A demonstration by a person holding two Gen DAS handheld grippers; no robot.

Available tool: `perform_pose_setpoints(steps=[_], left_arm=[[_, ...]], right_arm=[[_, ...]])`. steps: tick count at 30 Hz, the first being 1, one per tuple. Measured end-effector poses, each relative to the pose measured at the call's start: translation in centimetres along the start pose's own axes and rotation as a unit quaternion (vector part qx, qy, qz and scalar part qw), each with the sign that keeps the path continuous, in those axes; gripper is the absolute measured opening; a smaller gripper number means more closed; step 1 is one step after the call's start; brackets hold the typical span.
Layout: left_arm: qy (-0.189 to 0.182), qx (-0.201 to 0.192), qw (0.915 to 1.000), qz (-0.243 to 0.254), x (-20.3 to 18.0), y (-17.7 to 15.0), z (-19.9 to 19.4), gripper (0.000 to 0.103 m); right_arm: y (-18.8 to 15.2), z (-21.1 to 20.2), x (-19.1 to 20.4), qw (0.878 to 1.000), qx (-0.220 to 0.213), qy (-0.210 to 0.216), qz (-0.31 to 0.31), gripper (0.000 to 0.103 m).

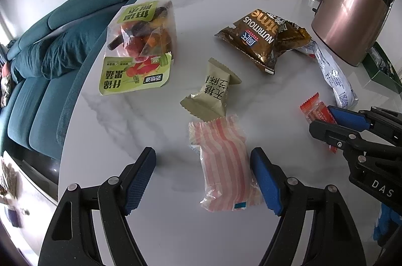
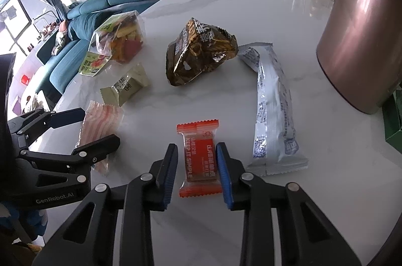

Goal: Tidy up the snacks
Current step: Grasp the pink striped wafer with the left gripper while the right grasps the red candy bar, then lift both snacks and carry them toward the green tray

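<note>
White marble-look table with the snacks spread loose all over it, nothing grouped yet, so I'd call this the very start of the sorting: both claws are going for their first pickups at once.

Right claw is pinched down on the little red candy packet. In its own view the packet sits lengthwise between the blue pads at about 6 o'clock, and the pads look snug against both long sides. It's lying flat on the table, not lifted.

Left claw is spread wide over the pink striped packet, also around 6 o'clock in its view. The right-hand pad is just touching the wrapper's edge, while the other pad is well off to the side, so no grip there yet.

Rest of the pile, seen from the left claw: beige candy dead centre and touching the striped packet's top end, green fruit-chip bag at 10 o'clock, brown crinkly bags at 1 o'clock, a long white packet off at 3 o'clock beside the kettle.

Next move, my guess: lift the red one straight up and carry it to wherever the small sweets get gathered. The left claw needs to shift so the striped packet is centred before it squeezes. Those wrappers are thin and slippery, so catching only the crimped edge could let it slide out.
</note>
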State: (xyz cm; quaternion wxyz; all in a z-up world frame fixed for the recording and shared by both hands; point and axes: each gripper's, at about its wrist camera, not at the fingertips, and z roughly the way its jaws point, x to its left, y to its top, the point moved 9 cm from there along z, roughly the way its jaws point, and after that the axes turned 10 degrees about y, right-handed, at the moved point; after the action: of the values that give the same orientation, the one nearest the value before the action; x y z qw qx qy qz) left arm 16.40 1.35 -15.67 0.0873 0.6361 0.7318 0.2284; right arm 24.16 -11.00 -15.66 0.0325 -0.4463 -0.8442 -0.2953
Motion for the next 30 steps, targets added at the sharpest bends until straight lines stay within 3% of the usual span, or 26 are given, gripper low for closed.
perform_pose_setpoints(steps=[1, 3, 11, 14, 30], left_arm=[[0.001, -0.002, 1.0, -0.003, 0.1, 0.0, -0.1, 0.066], [0.003, -0.007, 1.0, -0.006, 0.2, 0.2, -0.3, 0.047], [0.004, -0.014, 0.9998, -0.012, 0.4, 0.4, -0.2, 0.04], [-0.001, -0.02, 0.9997, -0.012, 0.2, 0.4, -0.4, 0.029], [0.0, -0.041, 0.999, -0.018, 0.2, 0.7, -2.2, 0.025]], right_arm=[[0.0, 0.0, 0.0, 1.0, -0.001, 0.0, 0.0, 0.0], [0.0, 0.0, -0.1, 1.0, -0.003, 0.004, 0.002, 0.0], [0.0, 0.0, 0.0, 1.0, -0.006, -0.001, -0.002, 0.0], [0.0, 0.0, 0.1, 1.0, -0.007, -0.002, -0.003, 0.0], [0.4, -0.8, 0.7, 1.0, -0.016, 0.002, -0.011, 0.0]])
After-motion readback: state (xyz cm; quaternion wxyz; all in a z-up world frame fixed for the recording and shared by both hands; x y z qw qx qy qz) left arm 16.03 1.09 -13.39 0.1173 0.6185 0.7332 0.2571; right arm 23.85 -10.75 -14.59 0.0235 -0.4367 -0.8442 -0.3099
